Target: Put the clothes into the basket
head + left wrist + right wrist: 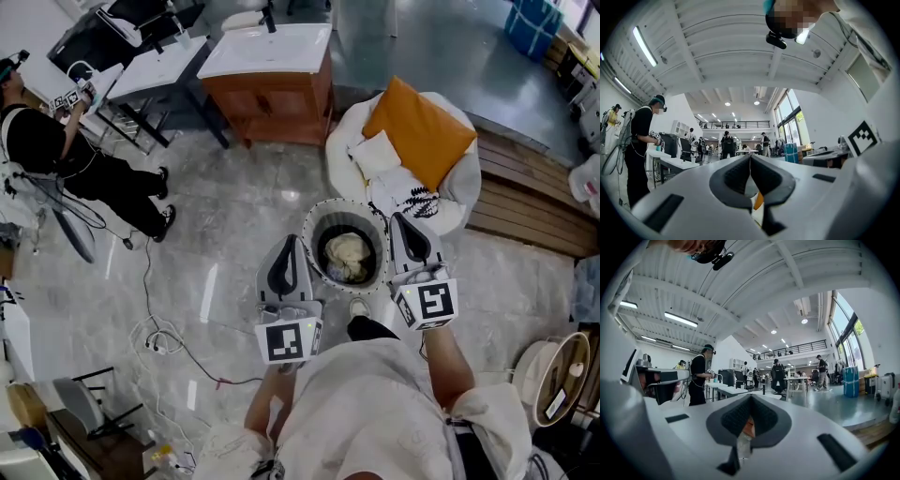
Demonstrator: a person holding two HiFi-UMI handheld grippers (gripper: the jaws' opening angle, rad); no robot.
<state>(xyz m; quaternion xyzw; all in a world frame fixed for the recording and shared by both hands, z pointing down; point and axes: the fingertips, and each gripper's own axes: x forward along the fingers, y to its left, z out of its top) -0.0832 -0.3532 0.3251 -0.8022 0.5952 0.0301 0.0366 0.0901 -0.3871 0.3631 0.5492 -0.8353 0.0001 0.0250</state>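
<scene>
Cream clothes [349, 255] lie inside the round basket [345, 203]; the left gripper [289, 242] and the right gripper [403, 221] flank it, both closed and empty

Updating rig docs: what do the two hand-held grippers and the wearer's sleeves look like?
The left hand-held gripper and right hand-held gripper: white shells, dark ribbed pads, each with a white cube bearing black square markers. Wearer: loose white top, forearms uncovered.

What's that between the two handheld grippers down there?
The laundry basket, holding a cream garment; the head view shows it.
</scene>
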